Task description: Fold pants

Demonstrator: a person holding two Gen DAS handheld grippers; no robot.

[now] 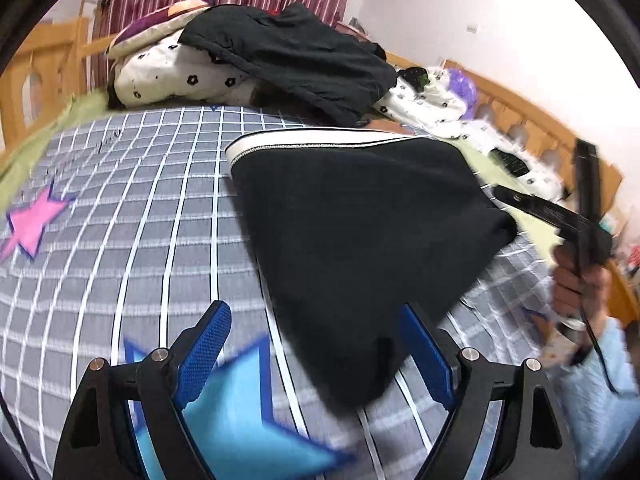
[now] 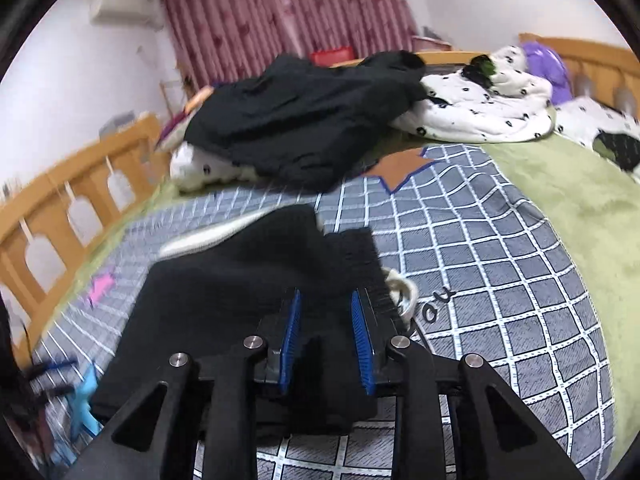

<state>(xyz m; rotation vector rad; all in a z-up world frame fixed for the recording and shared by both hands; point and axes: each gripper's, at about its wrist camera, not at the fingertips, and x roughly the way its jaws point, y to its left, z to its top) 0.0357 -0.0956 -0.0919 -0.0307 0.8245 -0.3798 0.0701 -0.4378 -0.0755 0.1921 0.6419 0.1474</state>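
Both views smear with motion blur, so we cannot make out fine detail on the bedspread (image 1: pixel 120 208) or the near edge of the black pants (image 1: pixel 360 240). From the left wrist view, our left gripper (image 1: pixel 316 352) stands with jaws wide apart — the pants' lower corner lies between them, nearer the right jaw, though we cannot tell whether it touches. Farther right, our right gripper (image 1: pixel 576 216) sits at the pants' far edge, its tips blurred. In the right wrist view that right gripper (image 2: pixel 326 320) has jaws partly apart over the dark fabric, which hides whether anything is pinched. The pants (image 2: pixel 248 280) lie on the bed.
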